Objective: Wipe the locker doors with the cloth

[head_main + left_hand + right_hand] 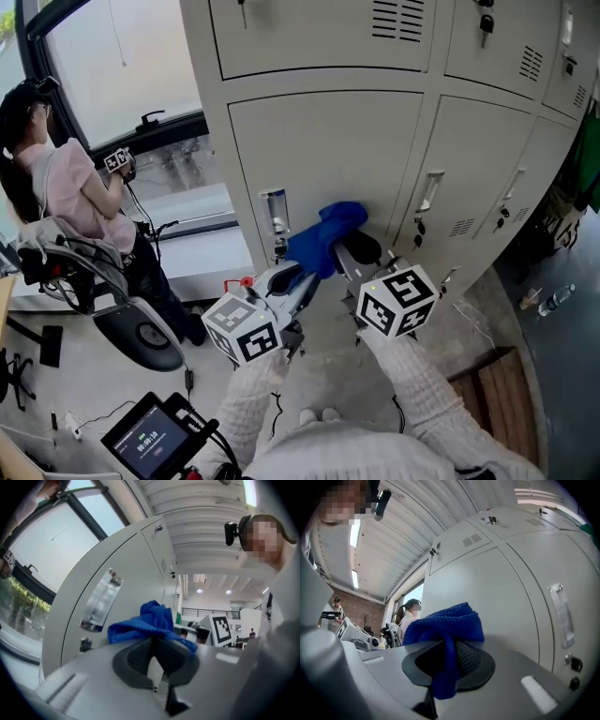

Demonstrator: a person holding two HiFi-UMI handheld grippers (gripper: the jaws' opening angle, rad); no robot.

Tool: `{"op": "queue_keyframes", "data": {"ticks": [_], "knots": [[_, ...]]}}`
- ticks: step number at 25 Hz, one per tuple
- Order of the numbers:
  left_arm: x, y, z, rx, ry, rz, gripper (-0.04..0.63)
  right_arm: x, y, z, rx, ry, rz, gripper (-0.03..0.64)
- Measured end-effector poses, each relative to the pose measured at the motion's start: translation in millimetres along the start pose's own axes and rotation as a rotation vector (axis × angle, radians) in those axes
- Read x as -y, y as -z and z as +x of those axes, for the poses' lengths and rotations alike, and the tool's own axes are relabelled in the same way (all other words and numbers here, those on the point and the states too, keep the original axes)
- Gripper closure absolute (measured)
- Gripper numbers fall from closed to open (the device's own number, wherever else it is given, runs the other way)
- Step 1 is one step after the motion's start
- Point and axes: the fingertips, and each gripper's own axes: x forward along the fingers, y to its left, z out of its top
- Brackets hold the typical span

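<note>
The blue cloth [323,236] [145,620] [445,625] was bunched against the lower middle locker door [328,150], just right of that door's recessed handle [275,211], and both claws held it. The left gripper [298,274] [153,641] had its jaws closed on the cloth's lower left part; the right gripper [361,248] [450,646] had its jaws pinched on a fold that draped down between them. Each gripper carried a marker cube [242,328] with black-and-white square patterns, in front of the door. The door was shut, as was the neighbouring door [478,159] to its right, so what the lockers held could not be seen. Above the door, vent slots [398,19] showed in an upper door, and a key [485,23] hung from the lock of the next one. Well left of the door, a person in a pink top [75,187] stood by the window [122,56]. Below and left of the door, a small screen [150,436] showed green print too small to read.
</note>
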Motion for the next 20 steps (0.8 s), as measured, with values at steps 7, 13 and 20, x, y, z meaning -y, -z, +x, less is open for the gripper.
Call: {"op": "queue_keyframes", "data": {"ticks": [7, 13, 20], "knots": [[20, -81, 20, 0.094, 0.064, 0.174, 0.589, 12, -101, 7, 0.175, -0.006, -0.109, 0.565], [30, -142, 23, 0.177, 0.076, 0.317, 0.589, 15, -157, 15, 0.251, -0.003, -0.155, 0.565], [29, -171, 22, 0.206, 0.076, 0.361, 0.589, 10, -171, 34, 0.212, 0.004, -0.223, 0.565]]}}
